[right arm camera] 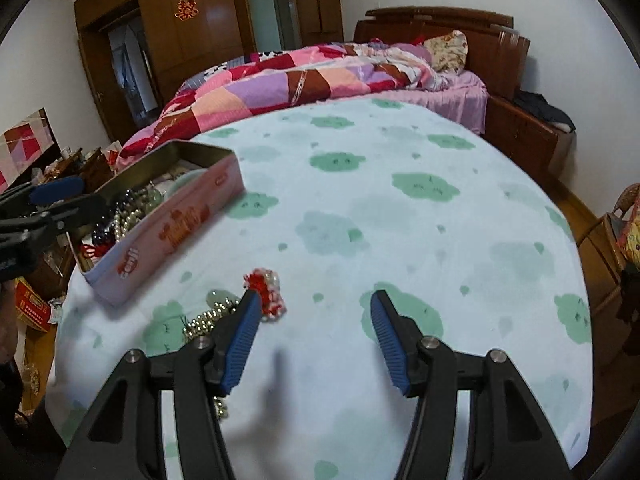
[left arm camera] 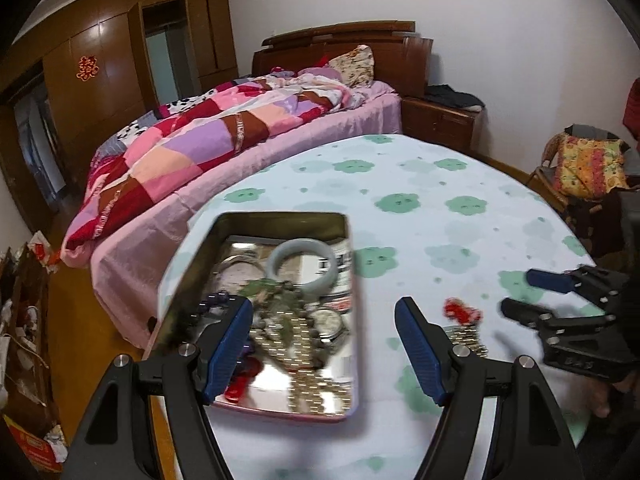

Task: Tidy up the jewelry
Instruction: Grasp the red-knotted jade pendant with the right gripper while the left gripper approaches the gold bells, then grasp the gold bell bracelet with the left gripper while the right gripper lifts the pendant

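Jewelry is found in two places on the round table (right arm camera: 400,140), which carries a pale cloth printed with green flowers. At the left, a rectangular tin (left arm camera: 256,224), pink on its outer wall, stands near the table's edge on the bed side. Inside lie a pale bangle (left arm camera: 302,260), a thin metal bangle (left arm camera: 240,264), a wristwatch (left arm camera: 326,322), dark beads (left arm camera: 212,304), a red item (left arm camera: 236,390) and a heap of gold-coloured bead chain (left arm camera: 292,340); the pieces overlap and the picture is blurred there.

The left gripper (left arm camera: 324,316) hangs over the near end of the tin, jaws wide apart and gripping nothing. One blue pad sits above the tin's contents, the other over bare cloth beside the tin's right wall.

Right of the tin, loose on the cloth, lie a red-and-white beaded piece (right arm camera: 268,284), a strand of gold-coloured beads (right arm camera: 204,322) and a small pale green bead (right arm camera: 214,296), close together and apart from the tin.

The right gripper (right arm camera: 312,304) hangs over the cloth, jaws parted and empty. Its left pad tip overlaps the red-and-white piece in the wrist view; contact cannot be confirmed. In the left wrist view it appears at the right edge, with fingers of the person's hand (left arm camera: 600,400) below it.

Beyond the table stand a bed with a patchwork quilt (left arm camera: 200,136) and a wooden wardrobe (right arm camera: 192,24).
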Demonstrator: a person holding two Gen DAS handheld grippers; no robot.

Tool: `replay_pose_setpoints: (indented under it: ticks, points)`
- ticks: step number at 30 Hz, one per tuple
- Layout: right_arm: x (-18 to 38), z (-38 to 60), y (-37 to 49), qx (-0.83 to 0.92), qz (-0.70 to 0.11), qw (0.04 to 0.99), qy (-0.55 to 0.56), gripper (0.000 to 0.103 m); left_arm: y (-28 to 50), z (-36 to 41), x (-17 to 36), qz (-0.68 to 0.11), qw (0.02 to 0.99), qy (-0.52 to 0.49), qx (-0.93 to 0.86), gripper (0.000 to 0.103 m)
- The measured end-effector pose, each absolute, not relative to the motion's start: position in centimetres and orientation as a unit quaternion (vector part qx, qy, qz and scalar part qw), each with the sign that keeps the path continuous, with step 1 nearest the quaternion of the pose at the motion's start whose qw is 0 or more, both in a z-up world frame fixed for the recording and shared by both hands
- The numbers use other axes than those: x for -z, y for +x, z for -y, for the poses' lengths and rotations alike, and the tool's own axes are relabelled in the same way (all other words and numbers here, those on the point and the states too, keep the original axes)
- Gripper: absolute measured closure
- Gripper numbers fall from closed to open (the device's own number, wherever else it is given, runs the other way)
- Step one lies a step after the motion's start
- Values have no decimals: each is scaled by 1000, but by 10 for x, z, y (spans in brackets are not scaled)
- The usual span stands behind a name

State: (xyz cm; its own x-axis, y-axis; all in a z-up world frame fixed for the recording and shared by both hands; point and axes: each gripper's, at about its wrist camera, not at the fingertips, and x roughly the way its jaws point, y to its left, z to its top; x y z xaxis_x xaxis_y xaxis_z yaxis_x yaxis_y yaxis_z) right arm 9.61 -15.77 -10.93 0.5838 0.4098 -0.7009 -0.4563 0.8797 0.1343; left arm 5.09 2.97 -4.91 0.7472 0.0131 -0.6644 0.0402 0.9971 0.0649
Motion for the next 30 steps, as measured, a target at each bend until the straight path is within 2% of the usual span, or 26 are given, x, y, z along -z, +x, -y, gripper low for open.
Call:
replay_pose_setpoints:
  ticks: [3,6,12,14,15,19,30]
  points:
    - [110,151,99,-253,-387,886,-38,44,49,-23,53,-357,933,31,11,29]
    - [112,132,104,-260,-392,880,-69,50,50,-19,60,-367,930,25,13,29]
    - [122,107,117,-270,-419,862,-95,56,49,-15,62,-366,930,29,17,29]
    - [126,100,115,-277,-427,854,-111,67,48,-14,62,-365,930,30,18,29]
    - [128,100,115,-278,-432,850,-113,86,48,-13,62,-365,930,29,21,29]
    - [127,116,113,-273,-430,857,-79,90,43,-5,60,-358,933,30,35,29]
    - [105,192,108,-192,-378,906,-13,91,39,37,76,-366,924,61,91,29]
